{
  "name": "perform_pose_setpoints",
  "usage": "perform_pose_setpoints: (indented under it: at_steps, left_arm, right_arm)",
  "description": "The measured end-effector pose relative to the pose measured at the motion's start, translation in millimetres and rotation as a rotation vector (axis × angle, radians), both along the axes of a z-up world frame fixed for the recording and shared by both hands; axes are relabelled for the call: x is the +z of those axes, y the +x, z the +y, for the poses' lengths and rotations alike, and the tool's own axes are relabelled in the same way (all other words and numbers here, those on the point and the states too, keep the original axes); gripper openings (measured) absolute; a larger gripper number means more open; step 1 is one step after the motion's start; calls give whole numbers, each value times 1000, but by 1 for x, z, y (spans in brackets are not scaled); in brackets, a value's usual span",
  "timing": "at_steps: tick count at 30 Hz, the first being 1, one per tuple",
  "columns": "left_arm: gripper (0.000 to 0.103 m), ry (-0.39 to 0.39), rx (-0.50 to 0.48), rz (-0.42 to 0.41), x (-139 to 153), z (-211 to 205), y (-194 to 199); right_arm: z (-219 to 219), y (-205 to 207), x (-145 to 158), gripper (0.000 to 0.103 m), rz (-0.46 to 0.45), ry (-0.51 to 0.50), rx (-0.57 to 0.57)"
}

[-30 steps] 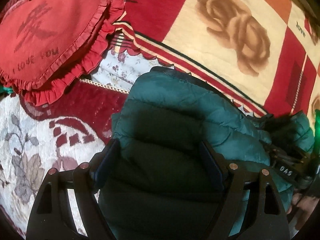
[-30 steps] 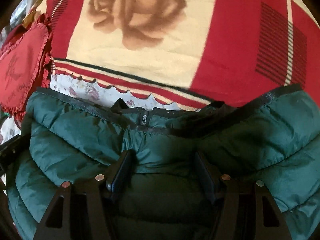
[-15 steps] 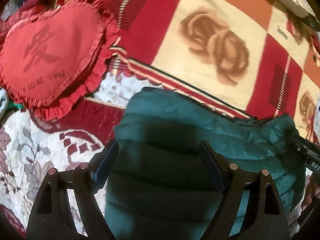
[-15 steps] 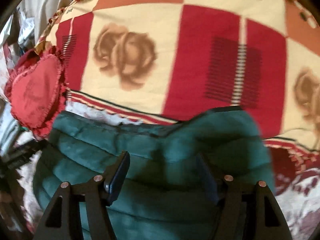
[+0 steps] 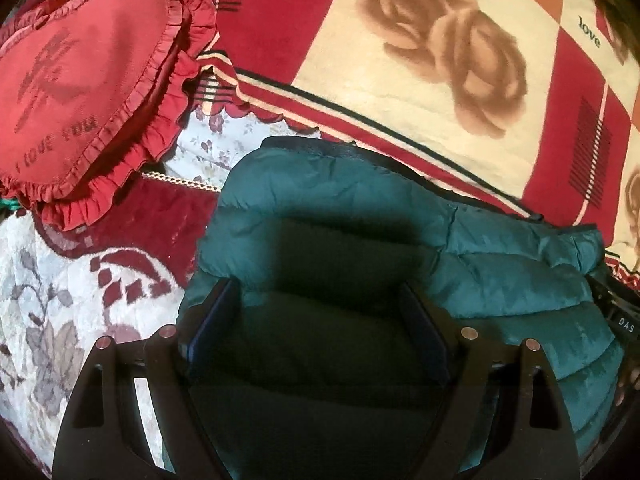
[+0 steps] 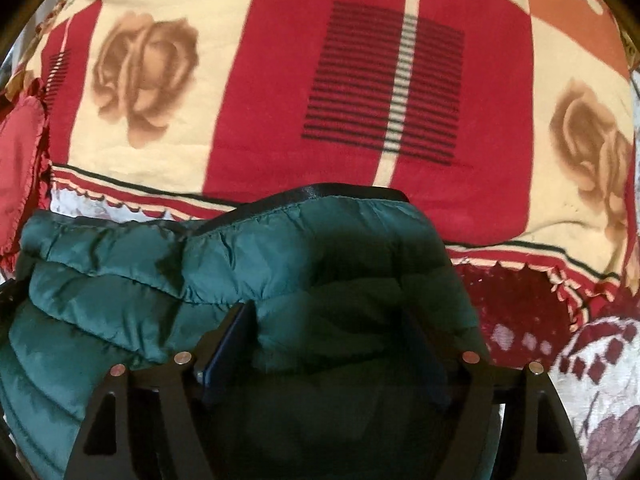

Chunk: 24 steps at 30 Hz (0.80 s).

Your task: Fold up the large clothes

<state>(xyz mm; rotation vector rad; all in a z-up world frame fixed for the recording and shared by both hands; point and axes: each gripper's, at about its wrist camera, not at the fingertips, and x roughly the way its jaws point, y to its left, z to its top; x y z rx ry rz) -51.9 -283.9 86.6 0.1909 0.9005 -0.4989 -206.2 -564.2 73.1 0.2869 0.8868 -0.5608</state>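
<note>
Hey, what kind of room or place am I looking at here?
Probably a bedroom, on a bed: a rose-print blanket, a red heart-shaped cushion and a floral quilt lie under the green puffer jacket.

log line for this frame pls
stage: mid-fold | left gripper: open over green puffer jacket | right gripper: open over it | surface: rose blanket
</note>
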Motion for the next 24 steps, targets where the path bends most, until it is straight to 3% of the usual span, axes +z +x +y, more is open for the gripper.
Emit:
perform_pose_setpoints:
  at_steps: [6,10,14,19,24]
  left_arm:
    - [85,18,-8,-21,-9,-5,1]
    - [85,43,-21,-20,-5,-4,-1]
    - [85,73,-20,-70,9,2,-13]
    - [85,35,-54,-102,29,13,-39]
    - [85,12,-73,-76,31,16,-56]
  right_arm:
    - [-6,1,-10,78,10,14,-4]
    - [1,-2,3,78,18,-4,-9]
    - [22,-20,37,78,-56,-12,21]
    - [68,-40,76,81,-159,16,128]
    - [116,-25,61,84,-124,43,217]
